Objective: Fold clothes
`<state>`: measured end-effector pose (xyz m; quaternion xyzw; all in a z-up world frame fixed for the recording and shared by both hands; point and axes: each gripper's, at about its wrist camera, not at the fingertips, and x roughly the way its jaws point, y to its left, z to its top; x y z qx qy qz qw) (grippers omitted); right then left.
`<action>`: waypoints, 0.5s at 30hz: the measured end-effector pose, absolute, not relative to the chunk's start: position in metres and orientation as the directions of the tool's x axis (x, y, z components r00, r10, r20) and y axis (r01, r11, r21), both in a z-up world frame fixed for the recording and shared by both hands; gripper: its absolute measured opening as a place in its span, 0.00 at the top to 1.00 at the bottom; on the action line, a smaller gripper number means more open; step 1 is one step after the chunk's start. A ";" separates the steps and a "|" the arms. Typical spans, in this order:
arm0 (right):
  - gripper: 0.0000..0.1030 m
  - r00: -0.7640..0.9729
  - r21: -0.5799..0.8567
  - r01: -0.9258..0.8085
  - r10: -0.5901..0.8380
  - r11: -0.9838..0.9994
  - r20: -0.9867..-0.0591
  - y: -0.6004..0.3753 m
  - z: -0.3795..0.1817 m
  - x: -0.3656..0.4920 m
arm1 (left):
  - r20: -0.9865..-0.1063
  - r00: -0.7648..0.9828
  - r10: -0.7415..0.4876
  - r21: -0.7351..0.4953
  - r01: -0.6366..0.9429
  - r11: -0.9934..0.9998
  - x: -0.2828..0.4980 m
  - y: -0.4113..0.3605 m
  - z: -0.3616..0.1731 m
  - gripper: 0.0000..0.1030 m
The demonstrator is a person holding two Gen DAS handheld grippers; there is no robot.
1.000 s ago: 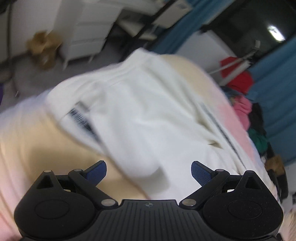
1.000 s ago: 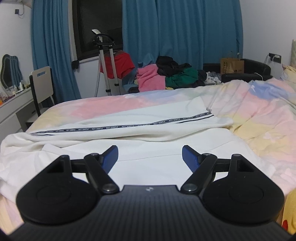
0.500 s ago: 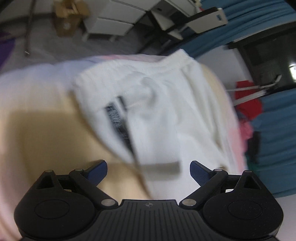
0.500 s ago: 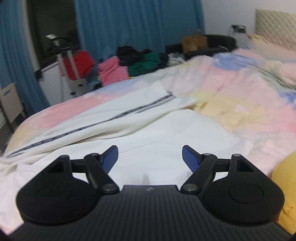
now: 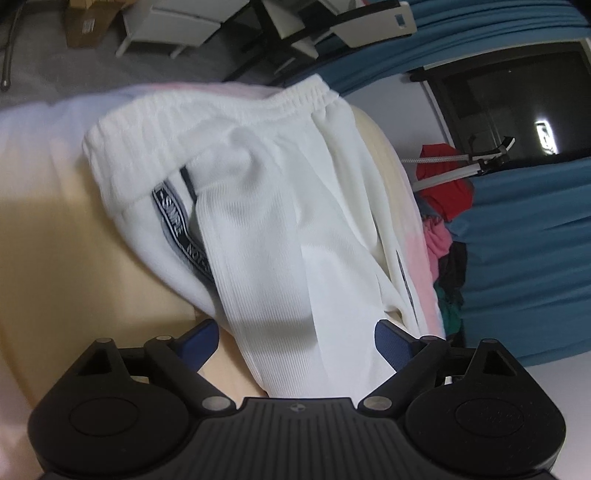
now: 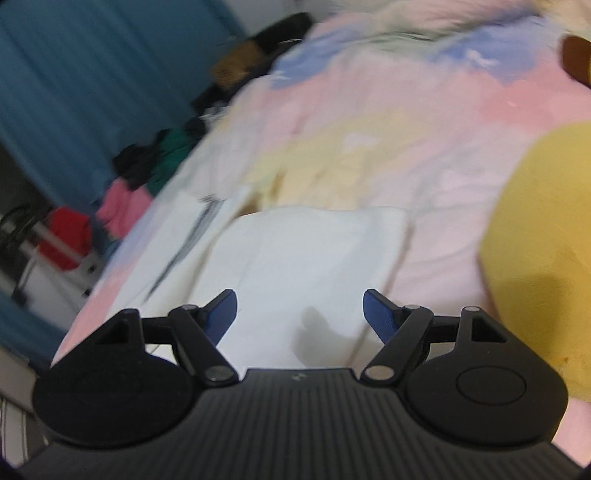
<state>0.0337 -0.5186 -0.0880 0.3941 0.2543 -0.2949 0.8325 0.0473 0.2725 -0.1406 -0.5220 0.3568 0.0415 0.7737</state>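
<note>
White track pants (image 5: pixel 280 206) with a black lettered side stripe lie on the pastel bedspread (image 5: pixel 74 236). Their elastic waistband (image 5: pixel 207 114) is at the far end in the left wrist view, and the fabric is bunched below it. My left gripper (image 5: pixel 295 341) is open and empty just above the pant leg. In the right wrist view the leg ends (image 6: pixel 303 251) of the pants lie flat on the bedspread (image 6: pixel 388 122). My right gripper (image 6: pixel 300 314) is open and empty above them.
A yellow cushion (image 6: pixel 543 236) lies at the right of the right gripper. A pile of red, pink, green and black clothes (image 5: pixel 443 221) sits beyond the bed by blue curtains (image 5: pixel 524 240). White drawers (image 5: pixel 173 22) and a cardboard box (image 5: pixel 92 18) stand on the floor.
Both grippers have swung. The left view has turned onto the waistband end of the pants. The right gripper has tilted and moved toward the leg ends. Both stayed open.
</note>
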 end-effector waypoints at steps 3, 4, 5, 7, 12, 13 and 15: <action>0.25 0.626 0.465 0.760 -0.318 0.454 -0.712 -0.536 -0.103 0.042 | -0.600 0.731 -0.324 -0.778 -0.440 0.449 0.055 0.269 -0.146 0.11; 0.25 0.611 0.467 0.774 -0.309 0.428 -0.728 -0.541 -0.109 0.043 | -0.603 0.728 -0.326 -0.776 -0.441 0.451 0.057 0.268 -0.147 0.11; 0.26 0.604 0.477 0.782 -0.297 0.401 -0.740 -0.546 -0.115 0.043 | -0.605 0.726 -0.326 -0.775 -0.443 0.451 0.059 0.268 -0.148 0.11; 0.28 0.611 0.507 0.780 -0.272 0.366 -0.744 -0.553 -0.125 0.043 | -0.608 0.724 -0.326 -0.774 -0.448 0.447 0.061 0.267 -0.150 0.11; 0.57 0.636 0.568 0.758 -0.174 0.319 -0.752 -0.559 -0.146 0.051 | -0.617 0.708 -0.343 -0.770 -0.453 0.449 0.068 0.267 -0.154 0.12; 0.63 0.641 0.579 0.753 -0.151 0.313 -0.752 -0.560 -0.150 0.052 | -0.617 0.706 -0.347 -0.771 -0.453 0.447 0.070 0.267 -0.155 0.13; 0.81 0.667 0.612 0.729 -0.118 0.305 -0.736 -0.560 -0.154 0.054 | -0.619 0.705 -0.345 -0.768 -0.454 0.451 0.074 0.267 -0.156 0.16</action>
